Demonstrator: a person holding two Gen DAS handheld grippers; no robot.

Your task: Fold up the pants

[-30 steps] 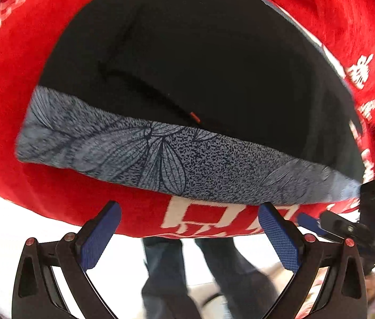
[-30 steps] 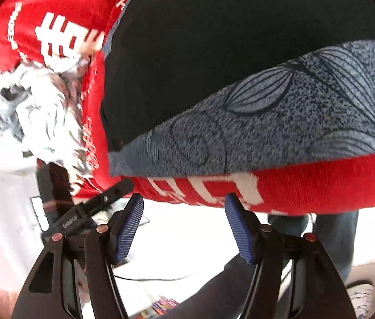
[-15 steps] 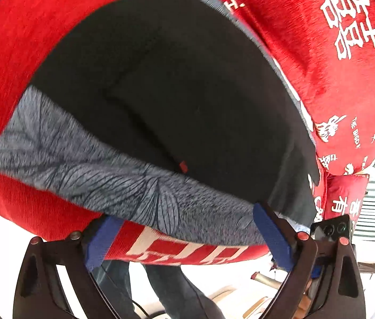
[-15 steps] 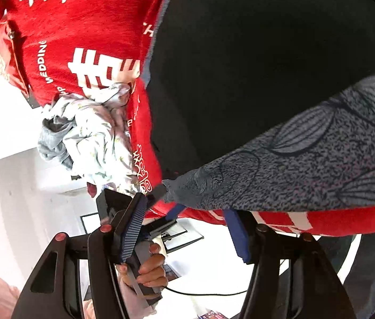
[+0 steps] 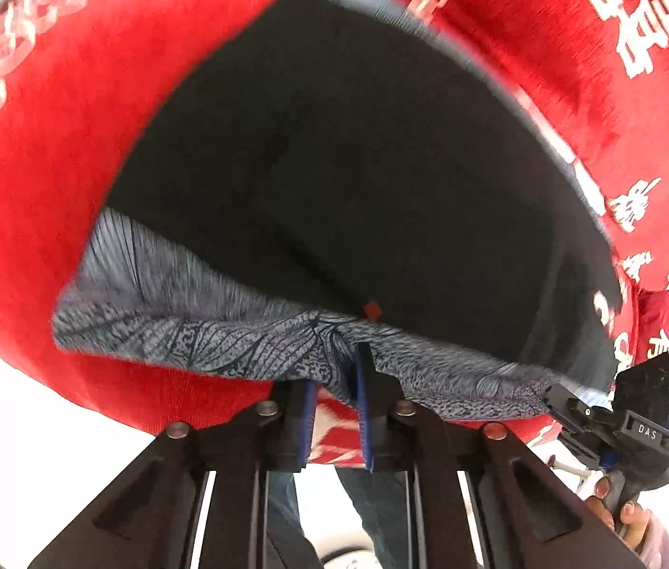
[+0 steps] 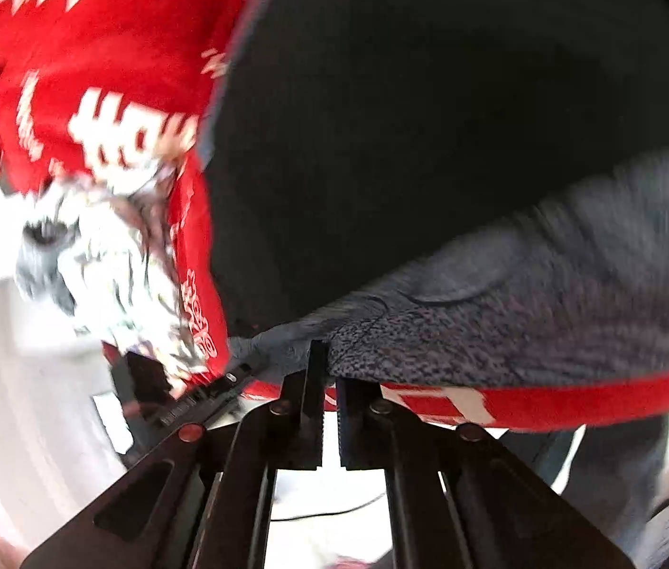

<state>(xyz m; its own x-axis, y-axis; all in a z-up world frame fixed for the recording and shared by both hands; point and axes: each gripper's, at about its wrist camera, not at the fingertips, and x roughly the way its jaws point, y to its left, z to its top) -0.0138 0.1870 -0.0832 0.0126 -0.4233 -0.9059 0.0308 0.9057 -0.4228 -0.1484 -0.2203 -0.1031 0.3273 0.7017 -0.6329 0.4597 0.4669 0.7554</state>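
Pants [image 5: 358, 199] on cloth [image 5: 50, 142]

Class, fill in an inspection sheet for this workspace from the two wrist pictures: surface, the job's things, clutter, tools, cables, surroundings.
Surface: red cloth with white lettering covers it.
Job's things: dark pants lie spread on the cloth; their grey patterned band is at the near edge.
Clutter: a crumpled white printed garment lies on the cloth beside the pants.
Tools: left tool shut on the grey band near its middle; right tool shut on the band at its corner.
Cables: a thin dark cable on the floor.
Surroundings: a person's legs in jeans beyond the near edge; a hand on the right tool's handle.
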